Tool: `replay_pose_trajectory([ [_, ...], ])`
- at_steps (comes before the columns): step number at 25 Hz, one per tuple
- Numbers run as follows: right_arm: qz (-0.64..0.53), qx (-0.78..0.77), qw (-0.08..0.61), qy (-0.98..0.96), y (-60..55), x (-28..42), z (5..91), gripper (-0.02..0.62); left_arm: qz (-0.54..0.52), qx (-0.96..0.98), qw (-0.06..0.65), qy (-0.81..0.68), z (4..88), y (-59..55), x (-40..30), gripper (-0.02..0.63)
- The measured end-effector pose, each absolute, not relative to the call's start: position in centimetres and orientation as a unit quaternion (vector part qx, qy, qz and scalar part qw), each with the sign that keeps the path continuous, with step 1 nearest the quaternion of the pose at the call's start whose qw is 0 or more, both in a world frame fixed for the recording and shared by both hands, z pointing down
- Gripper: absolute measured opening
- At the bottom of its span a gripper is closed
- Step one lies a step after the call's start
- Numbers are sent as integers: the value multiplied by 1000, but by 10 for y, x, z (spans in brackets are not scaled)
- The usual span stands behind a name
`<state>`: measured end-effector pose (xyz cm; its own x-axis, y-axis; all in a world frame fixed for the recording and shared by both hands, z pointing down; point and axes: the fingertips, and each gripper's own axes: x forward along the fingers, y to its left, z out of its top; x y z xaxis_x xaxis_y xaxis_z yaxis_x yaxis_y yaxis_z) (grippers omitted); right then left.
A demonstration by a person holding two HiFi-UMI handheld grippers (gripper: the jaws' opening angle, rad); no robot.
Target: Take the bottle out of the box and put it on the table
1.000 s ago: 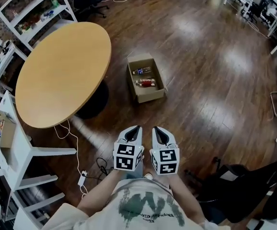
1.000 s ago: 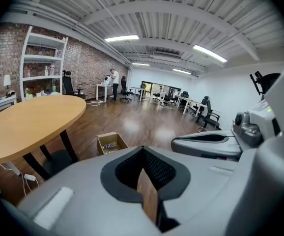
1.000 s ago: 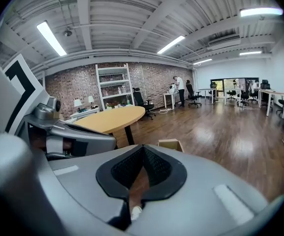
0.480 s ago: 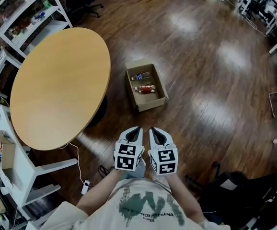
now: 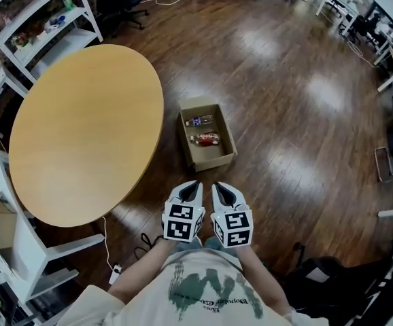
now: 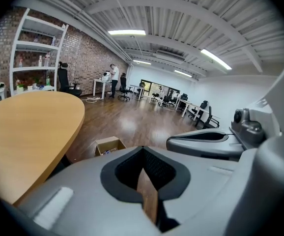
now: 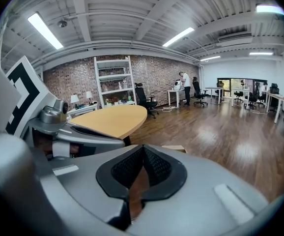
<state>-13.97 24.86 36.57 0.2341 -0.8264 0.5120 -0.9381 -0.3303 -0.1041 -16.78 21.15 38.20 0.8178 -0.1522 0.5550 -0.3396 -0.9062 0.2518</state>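
Nothing lifted yet. Red bottle (image 5: 205,139) and blue bottle (image 5: 198,121) lie in the box (image 5: 213,160) on the floor beside the table (image 5: 81,128). Your left gripper (image 5: 190,189) and right gripper (image 5: 224,190) are both closed, empty, short of the box. Reach, grasp, lift and placing all remain.

**No legible writing in view**
A line of small print is seen under the green design on the shirt (image 5: 213,297), but it cannot be read. The labels on the bottles (image 5: 205,139) in the box (image 5: 222,160) are too small, and only black-and-white patterns are carried by the square markers (image 5: 183,223).
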Motion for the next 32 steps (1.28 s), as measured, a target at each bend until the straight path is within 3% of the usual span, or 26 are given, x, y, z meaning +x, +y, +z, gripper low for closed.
replay_pose_trajectory([
  [12, 238, 759, 138, -590, 208, -99, 374, 0, 256, 937, 183, -153, 394, 173, -126, 0],
  [32, 253, 674, 207, -662, 110, 47, 439, 15, 261, 904, 241, -239, 450, 78, 16, 0],
])
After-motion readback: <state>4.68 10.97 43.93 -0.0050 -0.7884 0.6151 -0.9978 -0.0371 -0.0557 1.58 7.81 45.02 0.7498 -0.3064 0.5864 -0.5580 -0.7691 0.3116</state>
